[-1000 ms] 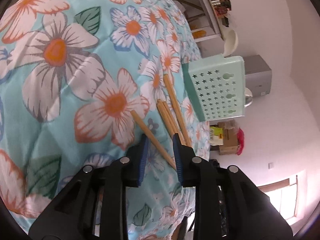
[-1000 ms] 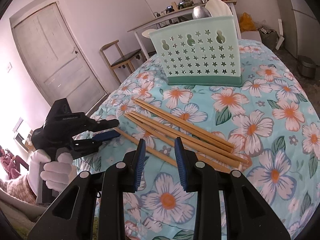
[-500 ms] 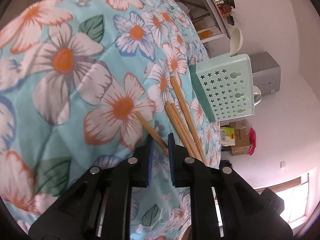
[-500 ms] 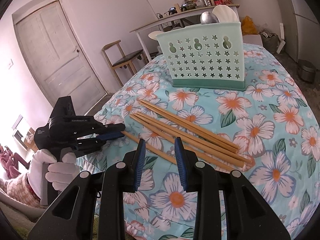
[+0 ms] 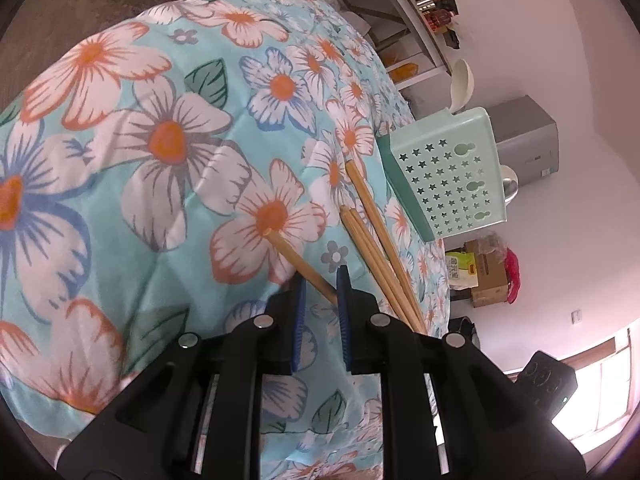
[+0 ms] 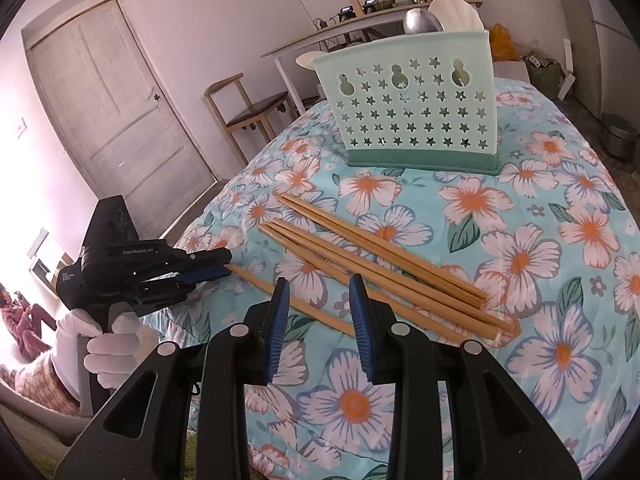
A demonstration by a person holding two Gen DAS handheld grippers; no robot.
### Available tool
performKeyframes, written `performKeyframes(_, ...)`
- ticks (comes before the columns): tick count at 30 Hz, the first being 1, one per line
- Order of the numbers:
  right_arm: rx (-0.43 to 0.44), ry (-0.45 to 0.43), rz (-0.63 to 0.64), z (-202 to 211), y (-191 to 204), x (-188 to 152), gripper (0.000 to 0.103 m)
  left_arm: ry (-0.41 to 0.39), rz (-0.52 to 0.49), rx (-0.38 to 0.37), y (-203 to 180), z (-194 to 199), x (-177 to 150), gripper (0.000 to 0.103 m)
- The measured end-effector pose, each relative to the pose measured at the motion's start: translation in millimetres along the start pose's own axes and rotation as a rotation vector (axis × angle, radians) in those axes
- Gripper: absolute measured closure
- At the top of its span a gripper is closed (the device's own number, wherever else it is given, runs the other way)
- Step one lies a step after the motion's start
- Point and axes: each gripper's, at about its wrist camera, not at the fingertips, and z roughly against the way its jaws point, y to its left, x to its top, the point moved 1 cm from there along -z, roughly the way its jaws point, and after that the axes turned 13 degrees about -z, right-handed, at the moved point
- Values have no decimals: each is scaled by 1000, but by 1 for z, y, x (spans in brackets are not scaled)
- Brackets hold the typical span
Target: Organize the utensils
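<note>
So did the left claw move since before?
Yes. The left claw slid toward the green star-holed plastic basket and closed on the lone wooden chopstick.

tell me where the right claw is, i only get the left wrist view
Observer: The right claw hangs open low over the cloth, near the free end of the chopstick in your claw.
Operator: is it holding anything
Observer: No. Its pads are bare, and the chopstick runs past beneath them.
Operator: where on the stick is my grip
Observer: At the very end. The left claw looks pinched on the tip nearest the table's edge.
Operator: am i over the table
Observer: Only the tips are. The claw's body and the gloved hand holding it are off the edge.
</note>
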Motion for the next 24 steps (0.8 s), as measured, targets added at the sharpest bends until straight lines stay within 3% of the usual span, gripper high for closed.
performKeyframes(17,21,44,7,-11,3,5,64,-39,-106,46,-4,8,-2,87)
performKeyframes(24,11,72,72,-25,12,12,64,-47,-141,44,-4,5,-2,86)
